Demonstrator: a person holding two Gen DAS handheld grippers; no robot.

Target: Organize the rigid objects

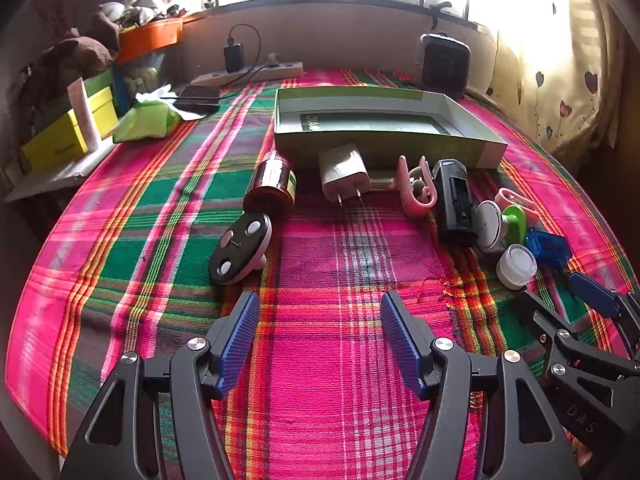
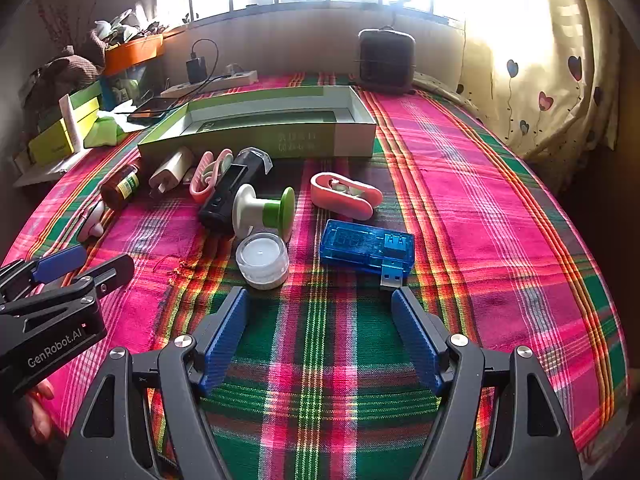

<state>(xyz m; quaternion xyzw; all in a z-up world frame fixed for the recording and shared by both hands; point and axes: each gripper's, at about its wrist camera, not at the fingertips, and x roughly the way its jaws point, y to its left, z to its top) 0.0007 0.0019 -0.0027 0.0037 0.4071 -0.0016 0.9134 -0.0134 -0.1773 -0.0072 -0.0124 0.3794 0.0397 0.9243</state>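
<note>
On the plaid cloth, an open green box (image 1: 384, 146) (image 2: 280, 142) lies at the back. In front of it sit a brown bottle (image 1: 272, 188), a white charger (image 1: 346, 174), a pink clip (image 1: 416, 188), a black device (image 1: 454, 204) and a round black disc (image 1: 240, 250). Close ahead of my right gripper (image 2: 320, 300) are a blue USB tester (image 2: 366, 246), a clear jar (image 2: 262, 260), a white-green spool (image 2: 264, 212) and a second pink clip (image 2: 344, 196). My left gripper (image 1: 320, 304) hovers over bare cloth. Both grippers are open and hold nothing.
At the back stand a power strip (image 1: 248, 74) with a plugged charger, a phone (image 1: 198, 98) and a dark heater (image 1: 444, 60). Yellow-green boxes (image 1: 64, 136) and an orange tray (image 1: 150, 38) crowd the left. A curtain (image 2: 540, 60) hangs on the right. A hand (image 2: 40, 408) holds the left gripper.
</note>
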